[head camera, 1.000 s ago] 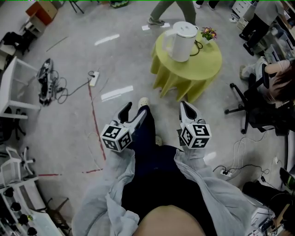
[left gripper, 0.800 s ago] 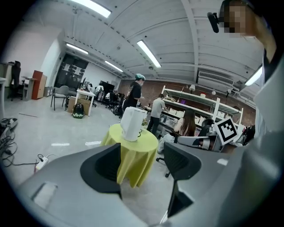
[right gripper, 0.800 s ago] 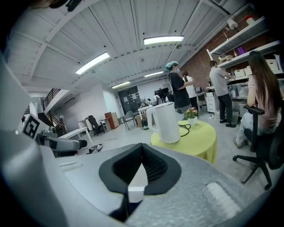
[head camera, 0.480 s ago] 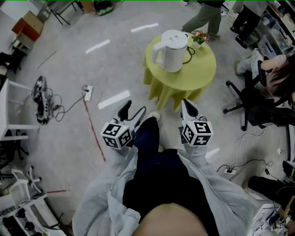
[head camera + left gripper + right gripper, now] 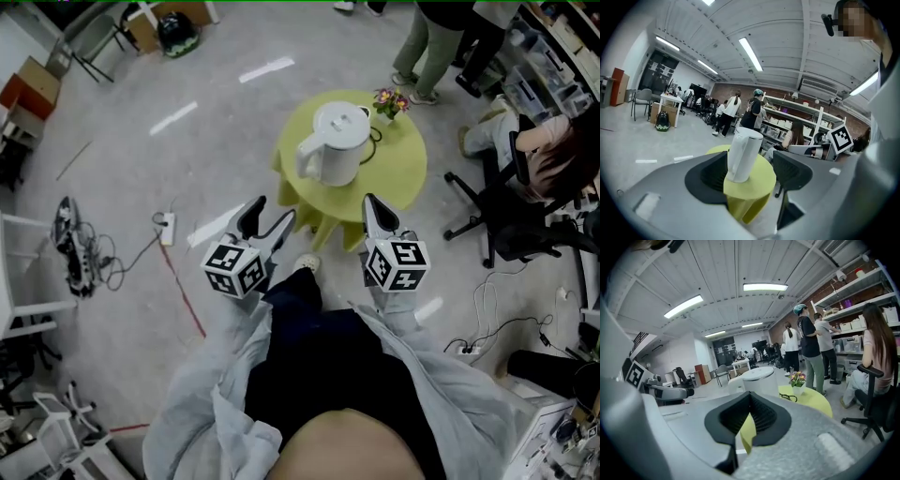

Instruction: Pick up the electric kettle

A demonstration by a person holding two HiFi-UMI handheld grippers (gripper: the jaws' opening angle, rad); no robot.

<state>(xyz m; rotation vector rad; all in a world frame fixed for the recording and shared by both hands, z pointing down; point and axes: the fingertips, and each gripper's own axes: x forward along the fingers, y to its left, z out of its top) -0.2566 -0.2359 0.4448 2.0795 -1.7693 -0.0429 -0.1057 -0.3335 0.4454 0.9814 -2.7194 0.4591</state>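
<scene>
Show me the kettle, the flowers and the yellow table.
kettle (image 5: 334, 156), head view, on its white body.
flowers (image 5: 388, 98), head view, on the blossoms.
yellow table (image 5: 399, 171), head view, on bare cloth at its right.

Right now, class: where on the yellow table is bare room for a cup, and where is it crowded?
Bare: near right of the table, between kettle and rim. Crowded: the far side, where flowers and cord sit.
</scene>
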